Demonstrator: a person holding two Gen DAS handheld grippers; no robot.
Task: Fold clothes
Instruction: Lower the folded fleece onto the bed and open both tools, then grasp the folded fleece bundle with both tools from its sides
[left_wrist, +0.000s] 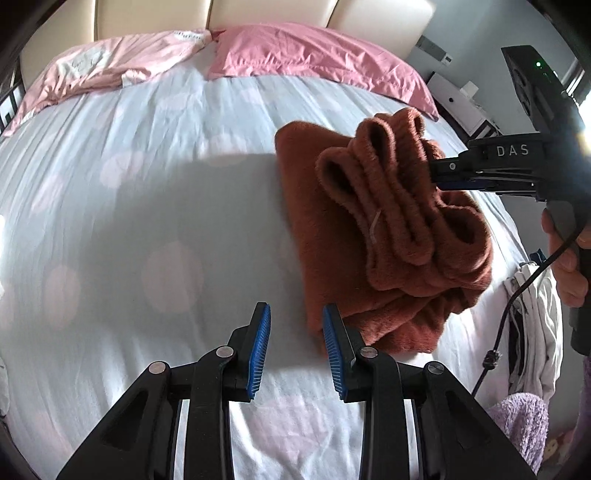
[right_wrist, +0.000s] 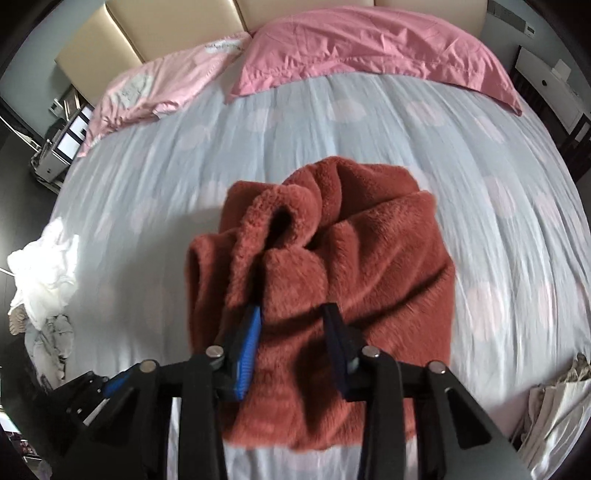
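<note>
Here, one rust-brown fleece garment (left_wrist: 388, 229) lies bunched on the pale blue spotted bedsheet (left_wrist: 147, 221), toward three o'clock in the left wrist view. The right gripper (left_wrist: 439, 175) enters from three o'clock and is clenched on the garment's upper folds, lifting them. The left gripper (left_wrist: 296, 350) sits at six o'clock, released, its two blue pads (left_wrist: 259, 350) apart and empty, just beside the garment's near edge. Two pink pillows (left_wrist: 314, 55) rest at twelve o'clock. One white clothes heap (right_wrist: 40, 273) lies at nine o'clock in the right wrist view.
</note>
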